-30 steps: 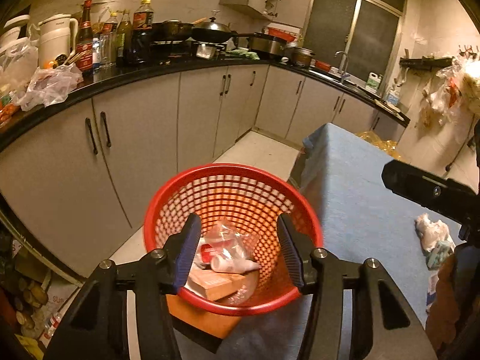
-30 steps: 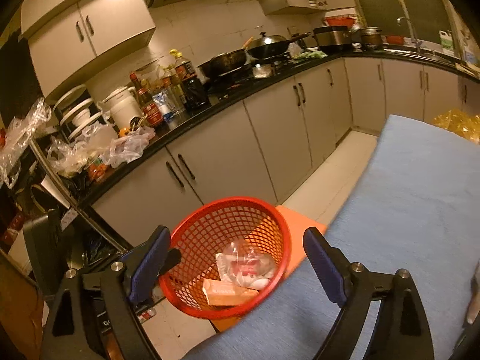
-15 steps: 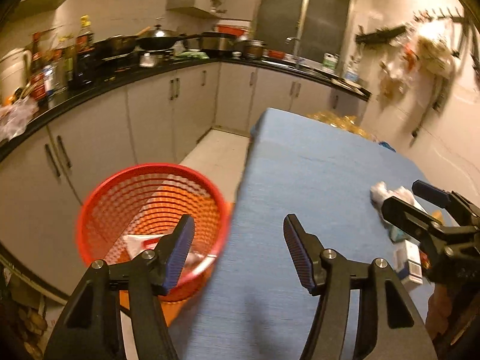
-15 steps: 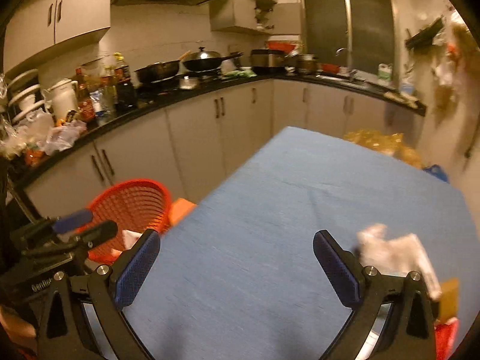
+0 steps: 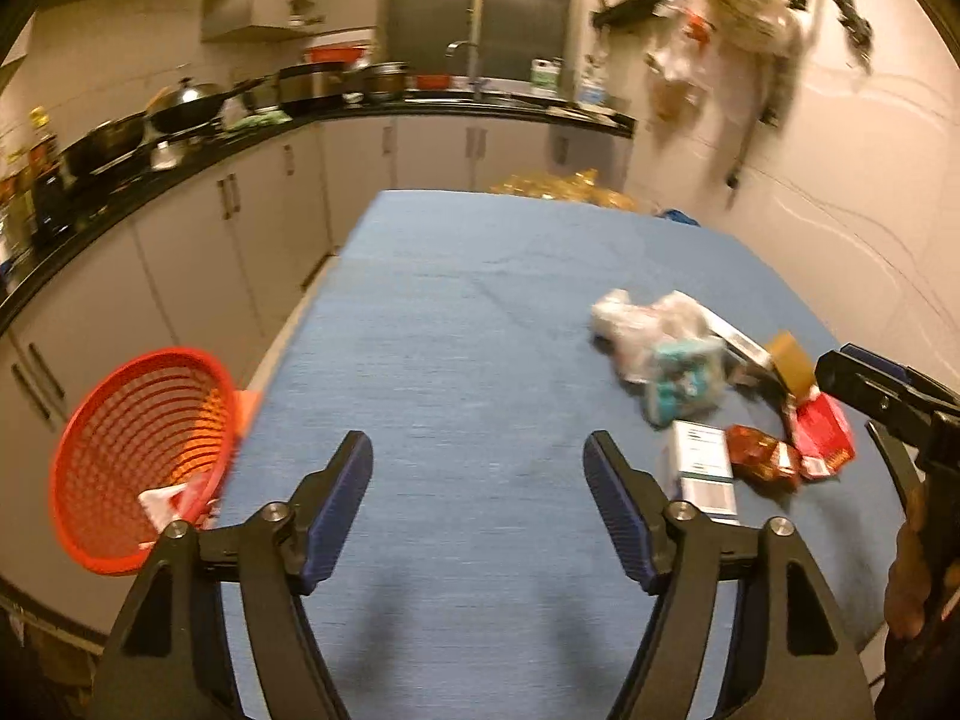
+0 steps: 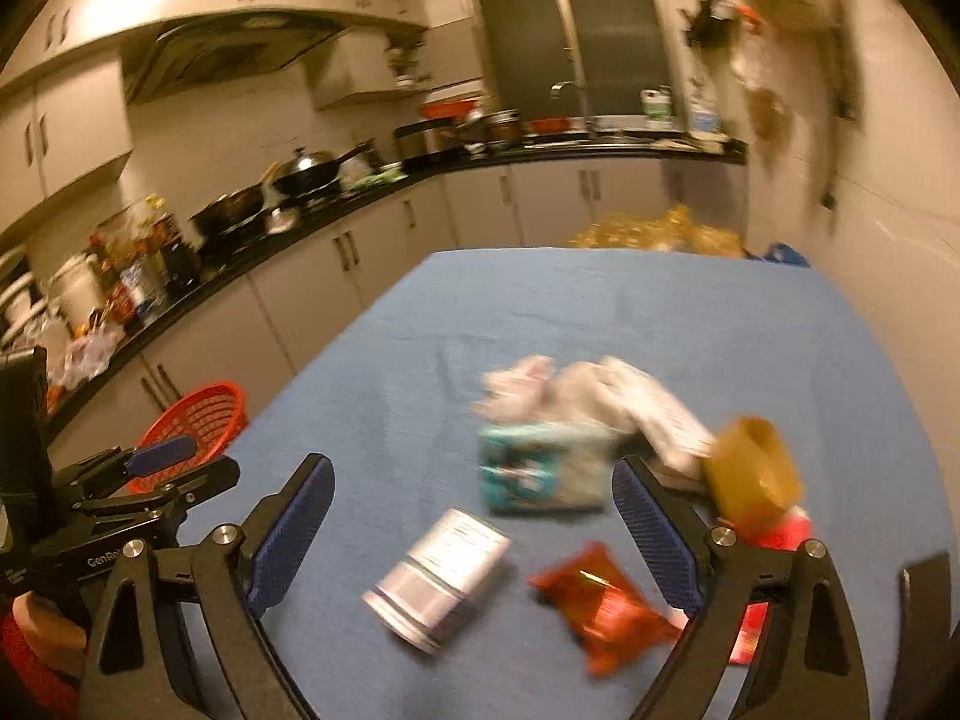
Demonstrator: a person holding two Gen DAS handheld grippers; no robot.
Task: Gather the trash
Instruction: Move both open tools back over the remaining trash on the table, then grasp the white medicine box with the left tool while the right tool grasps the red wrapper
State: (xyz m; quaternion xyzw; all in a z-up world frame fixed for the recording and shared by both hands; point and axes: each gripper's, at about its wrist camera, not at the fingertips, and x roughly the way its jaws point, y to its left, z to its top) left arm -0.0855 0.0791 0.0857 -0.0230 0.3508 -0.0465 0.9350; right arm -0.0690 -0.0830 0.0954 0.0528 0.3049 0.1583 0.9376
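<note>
Both grippers have swung away from the red basket (image 5: 141,459) and now face the blue table (image 5: 480,300); a second ago each camera looked down into the basket. It now sits low at the left table edge, with some wrappers in its bottom.

Left gripper (image 5: 478,507): jaws opening, nothing between them, bare cloth below.

Right gripper (image 6: 471,531): jaws spread wide and narrowing slightly, pressing on nothing.

Remaining trash lies in one cluster on the right half of the table:
- white box (image 6: 438,582), flat on the cloth, directly ahead between the right gripper's fingers
- red snack wrapper (image 6: 603,606), just beside the box, toward the right finger
- teal packet (image 6: 540,468), farther ahead, touching a crumpled white bag (image 6: 576,396)
- brown tape roll (image 6: 753,471), at the far right of the cluster

Key relation: the cluster lies to the right of the left gripper and straight in front of the right gripper, so the right hand is judged the nearer. The white box's long axis runs diagonally, from near-left to far-right, skewed to the line between the fingers; a wrist roll would probably be needed to close across its short side
</note>
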